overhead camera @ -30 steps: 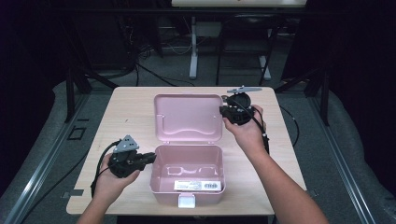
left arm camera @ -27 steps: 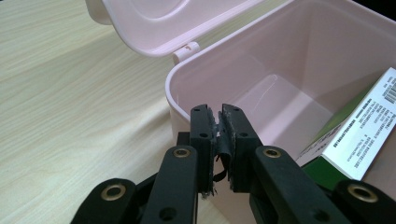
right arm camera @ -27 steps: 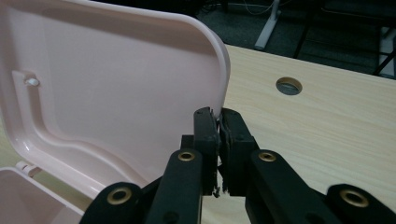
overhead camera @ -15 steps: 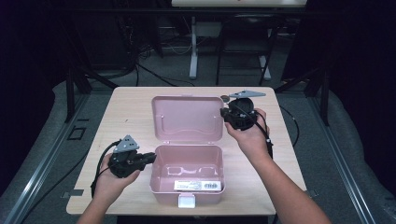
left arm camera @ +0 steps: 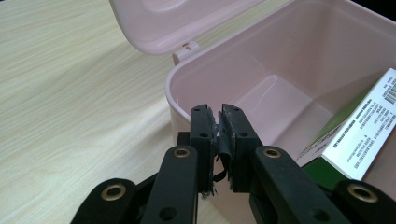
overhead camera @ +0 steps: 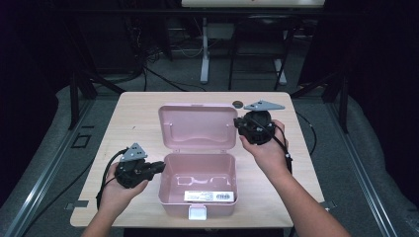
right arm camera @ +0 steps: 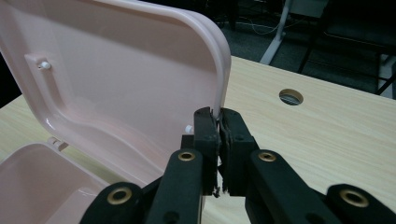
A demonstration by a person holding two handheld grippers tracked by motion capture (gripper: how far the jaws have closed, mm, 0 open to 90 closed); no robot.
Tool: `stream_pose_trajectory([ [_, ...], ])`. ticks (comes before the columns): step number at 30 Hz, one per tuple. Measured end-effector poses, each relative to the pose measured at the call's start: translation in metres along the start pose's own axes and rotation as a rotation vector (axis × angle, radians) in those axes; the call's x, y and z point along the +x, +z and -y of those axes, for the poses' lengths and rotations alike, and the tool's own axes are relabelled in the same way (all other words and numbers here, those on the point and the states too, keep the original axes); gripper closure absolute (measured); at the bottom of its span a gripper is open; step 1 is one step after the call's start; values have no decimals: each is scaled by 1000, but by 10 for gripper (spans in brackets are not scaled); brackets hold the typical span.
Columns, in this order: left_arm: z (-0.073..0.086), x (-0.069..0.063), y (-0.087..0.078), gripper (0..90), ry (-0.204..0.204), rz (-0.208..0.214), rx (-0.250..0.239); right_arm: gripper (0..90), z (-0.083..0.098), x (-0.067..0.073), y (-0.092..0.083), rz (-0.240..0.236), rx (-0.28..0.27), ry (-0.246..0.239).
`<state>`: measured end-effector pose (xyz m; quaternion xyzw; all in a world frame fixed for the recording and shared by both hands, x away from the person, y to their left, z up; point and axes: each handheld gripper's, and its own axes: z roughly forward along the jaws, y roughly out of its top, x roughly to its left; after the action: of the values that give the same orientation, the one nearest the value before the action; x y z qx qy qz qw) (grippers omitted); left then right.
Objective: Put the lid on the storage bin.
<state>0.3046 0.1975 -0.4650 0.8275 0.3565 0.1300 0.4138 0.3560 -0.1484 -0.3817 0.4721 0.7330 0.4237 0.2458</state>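
Note:
A pink plastic box (overhead camera: 197, 210) stands open near the table's front edge, its lid (overhead camera: 197, 126) tilted up behind it. My left gripper (overhead camera: 159, 168) is shut on the box's left wall (left arm camera: 280, 70), and the rim runs in between the jaws of the left gripper (left arm camera: 219, 112). My right gripper (overhead camera: 239, 126) is shut on the lid's right edge. In the right gripper view that edge of the lid (right arm camera: 116, 79) runs down between the pads of the right gripper (right arm camera: 219, 114). A white and green carton (left arm camera: 364, 130) with a barcode lies inside the box.
The wooden table (overhead camera: 133, 113) has a round cable hole (overhead camera: 238, 103) near its far edge, just behind my right hand. A white latch (overhead camera: 197, 213) sits on the box's front. Dark floor, cables and furniture legs surround the table.
My right gripper has come slightly toward the near side with the lid's edge in it, and the lid has tilted up a little. The left gripper has stayed put.

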Motion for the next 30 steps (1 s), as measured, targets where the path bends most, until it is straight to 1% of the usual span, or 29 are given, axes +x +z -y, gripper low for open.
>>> stream_pose_trajectory([
  [12,0,0,0,834,-2,-1,-2,865,6,2,-8,-18,-22,1],
  [16,0,1,0,834,-4,4,-2,865,8,3,-10,-15,-31,-7],
  [17,0,1,0,834,-5,7,-3,865,9,4,-11,-10,-38,-18],
  [21,0,2,0,835,-9,12,-4,865,10,5,-12,-11,-42,-22],
  [22,0,2,0,838,-13,10,-6,866,11,5,-13,-13,-43,-21],
  [25,-1,2,0,846,-6,2,-10,865,12,5,-14,-17,-48,-20],
  [30,-1,3,0,843,-8,1,-14,866,14,5,-16,-22,-55,-18],
])
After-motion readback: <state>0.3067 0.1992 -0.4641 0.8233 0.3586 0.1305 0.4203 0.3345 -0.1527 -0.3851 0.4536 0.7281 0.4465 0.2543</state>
